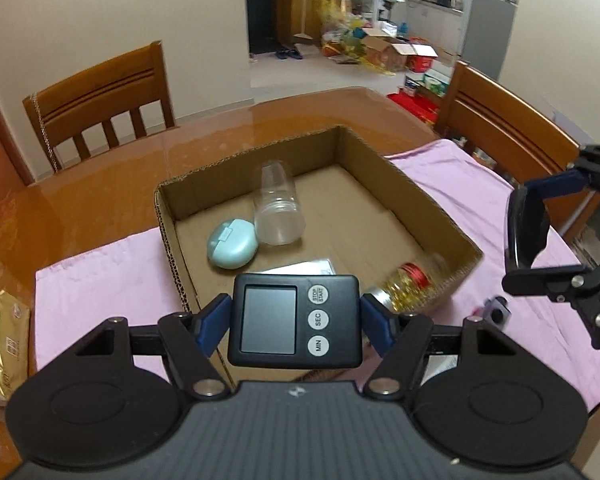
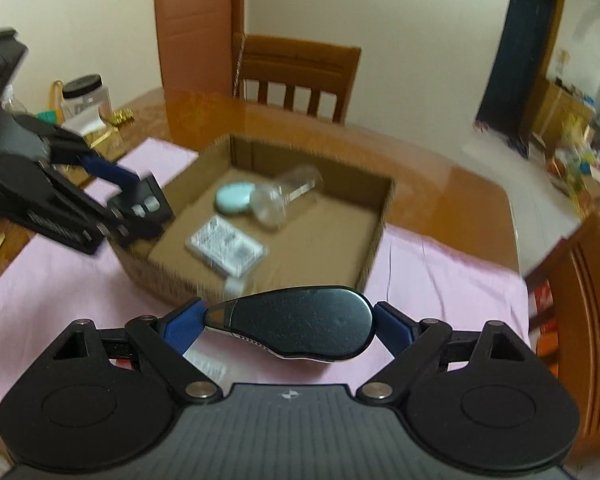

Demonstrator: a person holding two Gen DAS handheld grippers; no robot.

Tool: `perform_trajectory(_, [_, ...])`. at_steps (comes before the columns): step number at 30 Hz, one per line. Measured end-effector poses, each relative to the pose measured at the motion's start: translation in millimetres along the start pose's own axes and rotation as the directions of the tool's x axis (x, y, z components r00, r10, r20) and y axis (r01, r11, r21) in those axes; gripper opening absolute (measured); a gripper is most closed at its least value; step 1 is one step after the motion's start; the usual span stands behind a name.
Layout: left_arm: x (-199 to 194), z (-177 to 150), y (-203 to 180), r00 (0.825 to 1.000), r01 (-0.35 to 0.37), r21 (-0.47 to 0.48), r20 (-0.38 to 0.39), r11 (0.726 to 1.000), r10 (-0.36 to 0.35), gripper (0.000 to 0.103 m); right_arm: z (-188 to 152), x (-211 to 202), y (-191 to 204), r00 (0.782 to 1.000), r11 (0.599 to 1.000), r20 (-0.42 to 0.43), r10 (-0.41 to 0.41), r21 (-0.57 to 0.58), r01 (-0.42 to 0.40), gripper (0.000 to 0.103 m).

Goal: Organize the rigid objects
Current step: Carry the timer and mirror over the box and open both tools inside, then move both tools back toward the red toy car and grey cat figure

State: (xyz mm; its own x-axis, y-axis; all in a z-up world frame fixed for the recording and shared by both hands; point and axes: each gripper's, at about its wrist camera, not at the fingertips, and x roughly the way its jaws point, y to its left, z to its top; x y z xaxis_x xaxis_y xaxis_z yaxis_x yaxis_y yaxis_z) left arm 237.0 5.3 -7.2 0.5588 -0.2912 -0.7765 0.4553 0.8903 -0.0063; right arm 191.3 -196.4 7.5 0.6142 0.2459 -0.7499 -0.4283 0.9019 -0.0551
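The left gripper [image 1: 294,322] has its blue fingers [image 1: 214,322] clamped on the two sides of a black timer [image 1: 294,320], held above the near edge of the box [image 1: 432,196], screen and buttons facing up. The right gripper [image 2: 288,326] grips a dark, glossy case [image 2: 296,322] lengthwise between its fingers [image 2: 182,328], off the pink cloth [image 2: 440,268], near the box's front wall.

The open cardboard box sits on the cloth in the middle of the bench [image 1: 112,184]. In it lie a clear jar [image 1: 276,208] on its side, a mint case [image 1: 232,244] touching it, and a white packet [image 2: 226,246]. A jar of gold beads [image 1: 404,290] lies blurred at the box's near right corner. A small purple thing [image 1: 496,310] rests on the cloth beside the box.
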Motion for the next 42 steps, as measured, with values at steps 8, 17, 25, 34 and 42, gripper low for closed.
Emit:
perform_trajectory(8, [-10, -11, 3, 0.994, -0.079, -0.066, 0.065, 0.995, 0.083, 0.098, 32, 29, -7, 1.0, 0.999, 0.0, 0.009, -0.046, -0.009, 0.093])
perform_trajectory(17, [-34, -33, 8, 0.981, -0.184, -0.144, 0.036, 0.972, 0.191, 0.1, 63, 72, -17, 0.999, 0.999, -0.028, 0.015, -0.052, -0.017, 0.093])
perform_trajectory(25, [-44, -54, 11, 0.975, -0.218, -0.206, 0.004, 0.954, 0.224, 0.1, 87, 91, -20, 1.0, 0.998, -0.01, -0.026, -0.054, 0.025, 0.103])
perform_trajectory(34, [-45, -66, 10, 0.973, -0.226, -0.228, -0.018, 0.947, 0.228, 0.1, 66, 74, -13, 0.999, 0.999, -0.027, -0.03, -0.033, 0.029, 0.103])
perform_trajectory(42, [-37, -77, -3, 0.978, -0.21, -0.174, -0.041, 0.962, 0.206, 0.1, 18, 48, -4, 0.997, 0.996, -0.058, -0.055, 0.065, 0.058, 0.103])
